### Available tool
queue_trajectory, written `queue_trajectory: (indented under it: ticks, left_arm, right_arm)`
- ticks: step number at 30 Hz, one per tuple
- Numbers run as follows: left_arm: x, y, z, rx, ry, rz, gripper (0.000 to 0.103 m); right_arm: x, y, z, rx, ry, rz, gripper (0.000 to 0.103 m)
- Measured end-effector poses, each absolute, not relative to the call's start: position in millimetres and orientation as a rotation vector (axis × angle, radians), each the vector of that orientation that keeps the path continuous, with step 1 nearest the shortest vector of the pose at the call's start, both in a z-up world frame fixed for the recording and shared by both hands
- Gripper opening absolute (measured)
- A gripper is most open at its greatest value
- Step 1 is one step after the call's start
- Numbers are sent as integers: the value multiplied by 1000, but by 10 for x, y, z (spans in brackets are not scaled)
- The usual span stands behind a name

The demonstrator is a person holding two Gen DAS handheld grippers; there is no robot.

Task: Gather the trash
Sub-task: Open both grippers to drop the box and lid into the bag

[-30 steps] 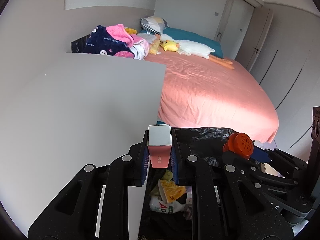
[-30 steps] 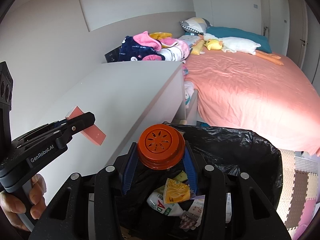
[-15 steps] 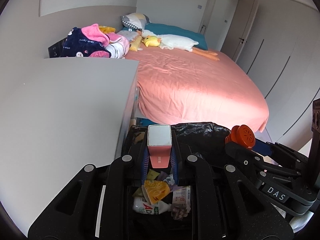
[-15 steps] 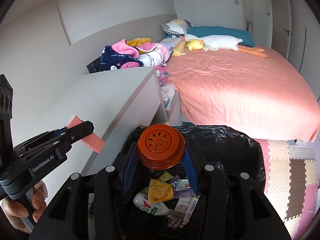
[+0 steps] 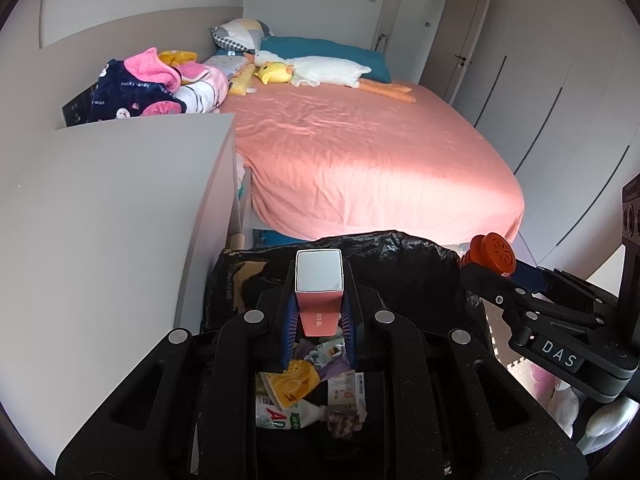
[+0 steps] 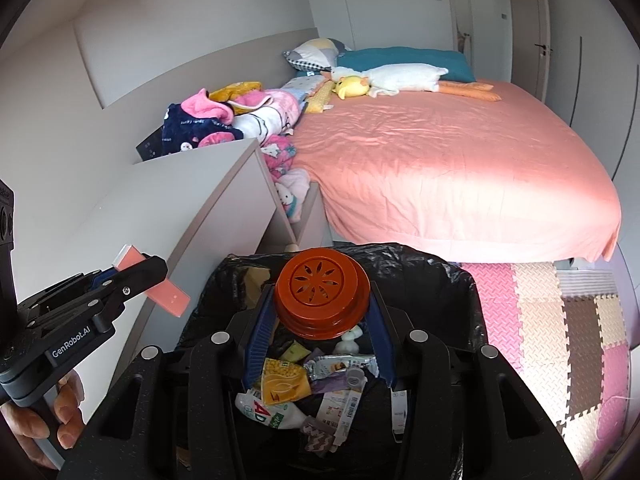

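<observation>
My left gripper is shut on a pink box with a white end and holds it above the bin; the box also shows in the right wrist view. My right gripper is shut on an orange round container and holds it over the bin's opening; it also shows in the left wrist view. The bin, lined with a black bag, stands on the floor below both grippers. It holds several wrappers, a yellow packet and a white bottle.
A grey desk stands left of the bin. A bed with a pink sheet lies behind it, with plush toys and bundled clothes at its head. Foam floor mats lie to the right. Wardrobe doors line the right wall.
Both grippers have moved right and away from the desk with their loads. They now hang over the bin's opening, and more of its contents show.
</observation>
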State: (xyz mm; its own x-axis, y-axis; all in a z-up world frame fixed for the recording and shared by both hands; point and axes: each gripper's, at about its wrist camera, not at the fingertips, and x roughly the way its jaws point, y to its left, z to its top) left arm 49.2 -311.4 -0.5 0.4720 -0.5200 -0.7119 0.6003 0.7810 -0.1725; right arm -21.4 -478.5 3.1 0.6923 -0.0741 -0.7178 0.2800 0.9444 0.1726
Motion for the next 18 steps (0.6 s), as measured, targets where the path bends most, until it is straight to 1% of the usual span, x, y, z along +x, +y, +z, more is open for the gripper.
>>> queue_trajectory:
  ticks: [13, 14, 15, 16, 17, 18]
  left_arm:
    - [518, -3132, -67, 136, 862, -710, 19]
    - [519, -3122, -71, 141, 865, -713, 25]
    - [519, -3108, -71, 148, 863, -705, 40]
    - [515, -3089, -62, 152, 848, -681, 89]
    - [497, -3072, -39, 150, 814, -654, 97]
    - [489, -3051, -24, 152, 789, -636, 97]
  right_arm:
    - [-221, -4905, 11, 294, 780, -219, 46]
    - [-221, -4921, 16, 299, 777, -220, 46]
    - [-224, -4948, 28, 310, 770, -222, 48]
    - [-227, -4970, 41, 315, 766, -226, 56]
    - [-230, -4975, 58, 313, 759, -233, 67]
    - [-256, -4982, 76, 307, 746, -251, 71]
